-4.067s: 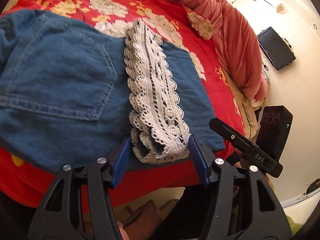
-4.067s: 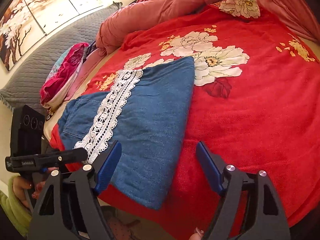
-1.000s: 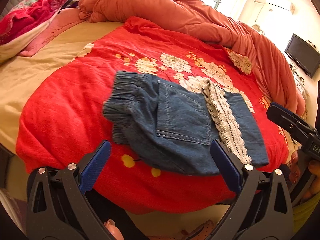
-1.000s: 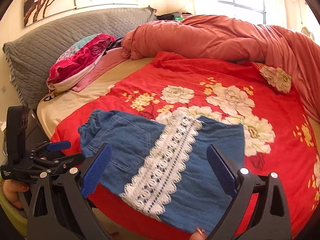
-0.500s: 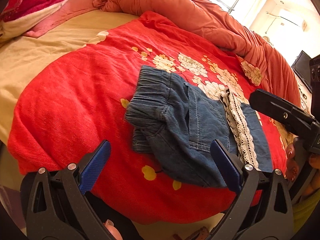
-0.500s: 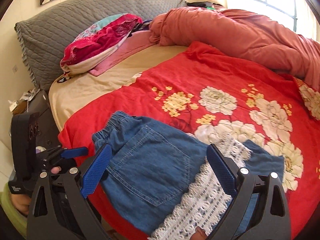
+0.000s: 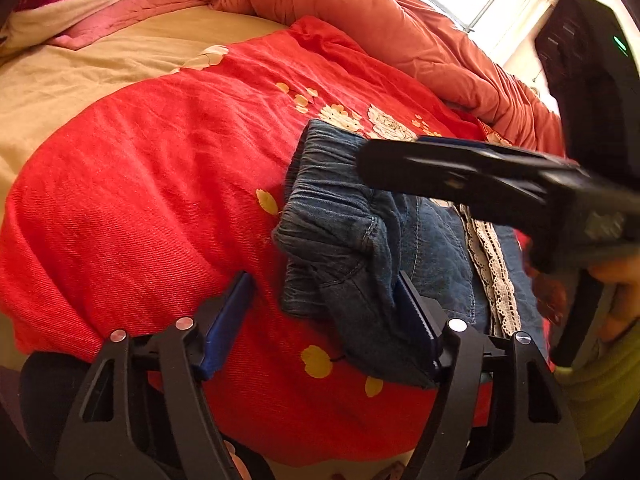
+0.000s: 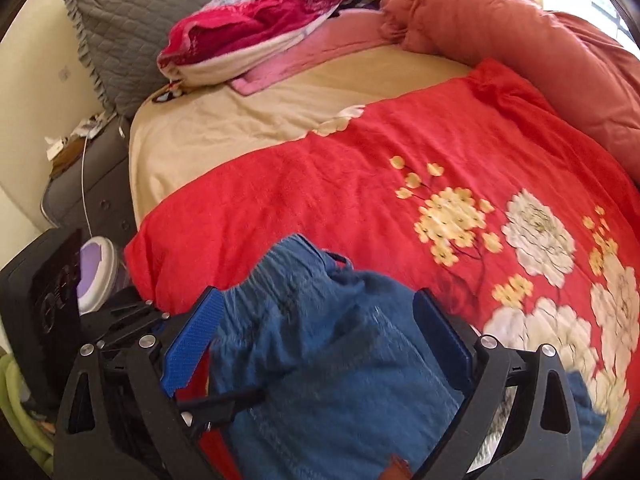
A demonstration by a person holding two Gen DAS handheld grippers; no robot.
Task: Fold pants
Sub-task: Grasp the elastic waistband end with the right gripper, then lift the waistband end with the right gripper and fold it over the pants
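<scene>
Blue denim pants [image 7: 352, 240] lie folded in a compact bundle on the red flowered blanket [image 7: 160, 184] near the bed's front edge, gathered elastic waistband bunched and rumpled at the left end, a strip of white lace trim [image 7: 494, 268] running across the cloth toward the right end. Fabric looks creased, waistband corner hanging slightly over itself. Left gripper [image 7: 324, 320] sits low at the bundle's near edge, fingers spread apart, right finger [image 7: 416, 320] touching the denim, left finger on bare blanket, nothing pinched. Right gripper [image 8: 320, 344] hovers over the waistband end, fingers wide apart with denim [image 8: 320, 360] between them, not clamped; this view is motion-blurred. In the left view the right gripper [image 7: 460, 172] crosses above the pants. Behind: tan sheet [image 8: 240, 120], grey pillow [image 8: 140, 12], pink-red bundle of bedding [image 8: 260, 12], rust-coloured quilt [image 7: 360, 20], nightstand [image 8: 88, 188] beside the bed.
</scene>
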